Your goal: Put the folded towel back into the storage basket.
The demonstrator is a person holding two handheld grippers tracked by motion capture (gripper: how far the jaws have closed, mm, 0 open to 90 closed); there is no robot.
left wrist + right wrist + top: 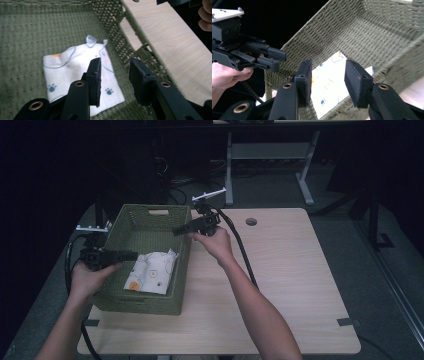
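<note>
A pale wooden table [290,285] stood on a grey floor [340,195]. It had a round hole [251,221] near its far edge and small dark tape marks at its near corners, one at the right [348,322] and one at the left [91,322]. Beyond the table, a second desk showed its light metal legs [304,182] and a crossbar, with loose dark cables [175,187] lying on the floor to the left. The room behind was dark
</note>
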